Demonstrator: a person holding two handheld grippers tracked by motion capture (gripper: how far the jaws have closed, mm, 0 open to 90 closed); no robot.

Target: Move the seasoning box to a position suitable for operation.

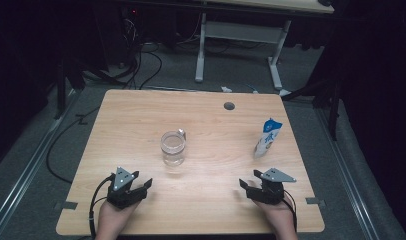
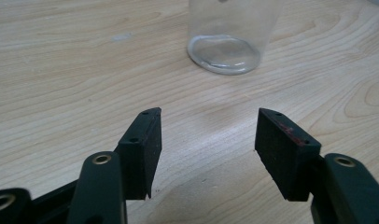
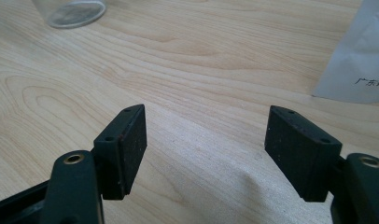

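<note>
Fingers of left gripper apart, empty | right gripper likewise apart, empty | glass jar upright mid-counter, ahead-right of left | milk carton upright, just ahead of right, nearer it.

clear glass jar, blue-and-white pouch, pale wood-grain table, black tools.

One glass jar, one pouch, two hand-held grippers

Left claw and right claw rest low, jaws spread (both empty).
</note>
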